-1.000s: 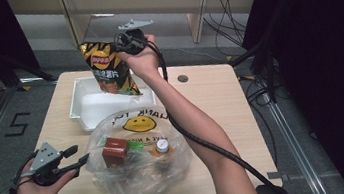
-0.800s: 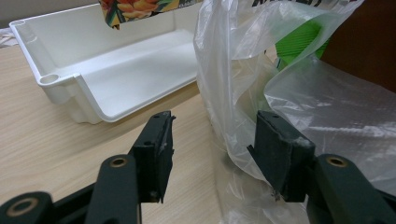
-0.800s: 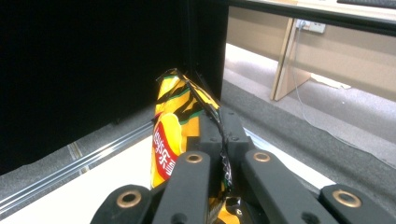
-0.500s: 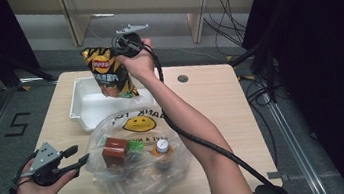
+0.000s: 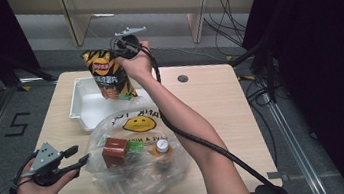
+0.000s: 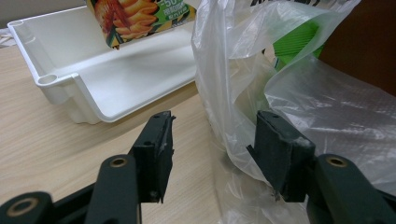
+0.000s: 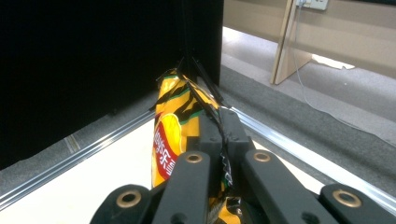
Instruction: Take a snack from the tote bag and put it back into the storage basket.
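A yellow-and-black chip bag [image 5: 107, 78] hangs upright over the white tray [image 5: 89, 113], its lower end inside the tray. My right gripper [image 5: 115, 53] is shut on the bag's top seam; in the right gripper view the jaws [image 7: 219, 116] pinch the chip bag [image 7: 170, 140]. A clear plastic bag [image 5: 140, 177] with a smiley face lies nearer, holding a brown box [image 5: 115, 151] and a capped bottle [image 5: 161, 146]. My left gripper [image 5: 82, 155] is at its left edge, open [image 6: 215, 123], with loose film of the plastic bag [image 6: 233, 93] between the jaws, against one pad.
The wooden table [image 5: 210, 97] is bare on its right half, with a small round hole [image 5: 183, 79] near the back. The tray's rim [image 6: 60, 88] lies just ahead of my left gripper. Dark curtains and cables stand beyond the table's edges.
The right hand has lowered the chip bag a little toward the tray. The left gripper and the plastic bag have stayed put.
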A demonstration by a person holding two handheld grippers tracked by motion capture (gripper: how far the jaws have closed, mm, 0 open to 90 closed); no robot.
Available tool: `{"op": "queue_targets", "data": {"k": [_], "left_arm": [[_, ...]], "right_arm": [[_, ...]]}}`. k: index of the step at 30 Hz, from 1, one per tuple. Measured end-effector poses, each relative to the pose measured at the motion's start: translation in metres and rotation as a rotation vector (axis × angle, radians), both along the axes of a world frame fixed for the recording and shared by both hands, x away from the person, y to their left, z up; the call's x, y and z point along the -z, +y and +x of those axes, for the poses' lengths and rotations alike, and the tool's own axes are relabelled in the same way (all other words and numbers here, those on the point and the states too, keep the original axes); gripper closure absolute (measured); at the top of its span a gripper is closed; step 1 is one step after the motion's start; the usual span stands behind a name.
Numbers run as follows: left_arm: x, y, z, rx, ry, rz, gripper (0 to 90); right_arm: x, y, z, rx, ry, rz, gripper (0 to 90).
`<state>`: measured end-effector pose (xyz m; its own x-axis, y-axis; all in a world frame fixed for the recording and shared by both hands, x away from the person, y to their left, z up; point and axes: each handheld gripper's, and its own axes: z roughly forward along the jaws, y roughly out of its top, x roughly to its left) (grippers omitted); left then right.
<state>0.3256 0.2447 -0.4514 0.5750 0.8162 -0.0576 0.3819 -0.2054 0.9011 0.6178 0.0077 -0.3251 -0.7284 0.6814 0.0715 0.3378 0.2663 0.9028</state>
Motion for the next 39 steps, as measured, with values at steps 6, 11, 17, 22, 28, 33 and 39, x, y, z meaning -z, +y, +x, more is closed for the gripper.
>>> {"op": "queue_targets", "data": {"k": [6, 11, 17, 22, 28, 33, 39], "left_arm": [[0.000, 0.001, 0.001, 0.004, 0.000, 0.005, 46.7], [0.000, 0.001, 0.000, 0.006, 0.000, 0.007, 46.7], [0.000, 0.002, 0.000, 0.009, -0.001, 0.005, 46.7], [0.000, 0.002, 0.000, 0.010, 0.002, 0.007, 46.7], [0.000, 0.001, 0.000, 0.010, 0.002, 0.008, 46.7], [0.001, 0.001, 0.000, 0.011, 0.004, 0.014, 46.7], [0.001, 0.001, 0.000, 0.007, 0.009, 0.009, 46.7]], "right_arm": [[0.009, 0.005, 0.005, 0.007, 0.014, -0.006, 90.0], [0.019, 0.009, 0.011, 0.010, 0.022, -0.008, 90.0], [0.027, 0.011, 0.015, 0.021, 0.029, -0.007, 90.0], [0.029, 0.011, 0.016, 0.025, 0.017, -0.016, 90.0], [0.029, 0.007, 0.019, 0.040, -0.002, -0.066, 89.4], [0.032, 0.003, 0.022, 0.061, -0.039, -0.091, 88.3], [0.034, -0.001, 0.024, 0.074, -0.022, -0.137, 86.5]]}}
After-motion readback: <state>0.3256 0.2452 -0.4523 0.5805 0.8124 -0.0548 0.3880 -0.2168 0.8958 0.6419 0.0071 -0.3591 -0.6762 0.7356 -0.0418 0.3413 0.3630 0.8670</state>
